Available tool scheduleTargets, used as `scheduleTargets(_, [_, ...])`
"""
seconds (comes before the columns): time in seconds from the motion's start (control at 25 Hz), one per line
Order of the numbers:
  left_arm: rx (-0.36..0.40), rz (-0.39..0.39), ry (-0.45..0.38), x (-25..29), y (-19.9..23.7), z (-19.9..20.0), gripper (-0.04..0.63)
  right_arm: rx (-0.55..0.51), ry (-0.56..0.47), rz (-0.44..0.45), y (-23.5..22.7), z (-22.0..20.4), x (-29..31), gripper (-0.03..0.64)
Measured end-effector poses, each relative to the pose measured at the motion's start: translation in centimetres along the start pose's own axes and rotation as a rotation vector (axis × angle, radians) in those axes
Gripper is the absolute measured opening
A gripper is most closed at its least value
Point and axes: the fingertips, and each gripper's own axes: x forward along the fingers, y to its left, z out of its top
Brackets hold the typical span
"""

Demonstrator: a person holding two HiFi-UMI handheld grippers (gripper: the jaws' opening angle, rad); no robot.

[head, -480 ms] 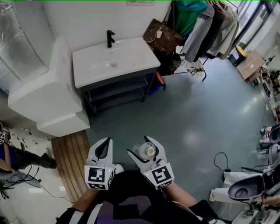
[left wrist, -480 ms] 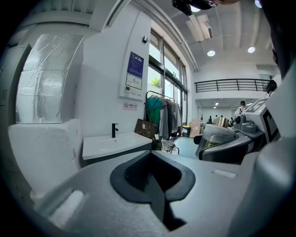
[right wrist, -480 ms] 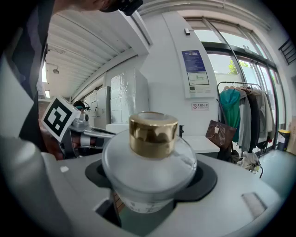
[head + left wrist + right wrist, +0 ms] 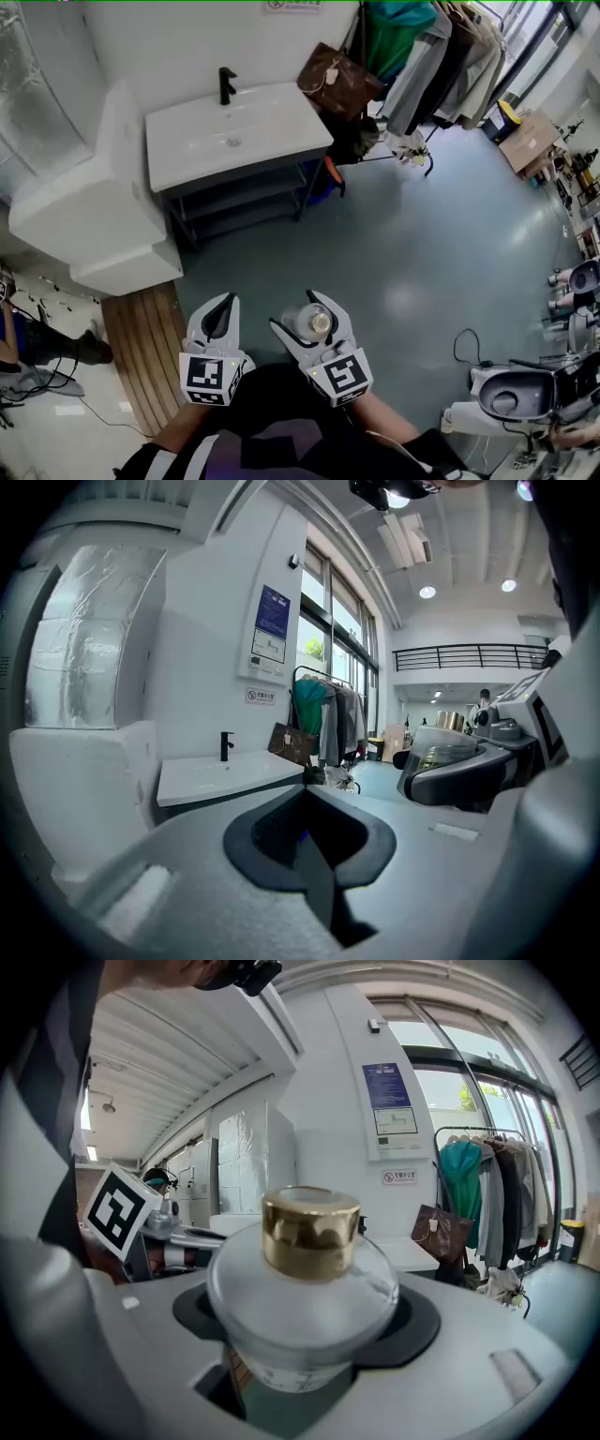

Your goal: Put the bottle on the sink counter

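Bottle (image 4: 302,1288) clamped between the right tongs (image 4: 300,317) — cap upward.

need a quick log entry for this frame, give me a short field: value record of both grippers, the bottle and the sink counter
right gripper: shut on the bottle
bottle: clear glass, round body, gold cap, upright between the jaws
left gripper: shut, nothing in it
sink counter: white, black tap at the back, across the floor from both grippers
task: bottle not yet on the counter
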Motion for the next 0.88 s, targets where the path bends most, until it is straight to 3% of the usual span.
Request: scheduleTargets(0.88, [0.027, 0.068, -0.018, 9.1, -5.8, 3.5, -0.002, 0.000, -0.063, 0.086, -11.6, 1.7, -1.0, 0.350])
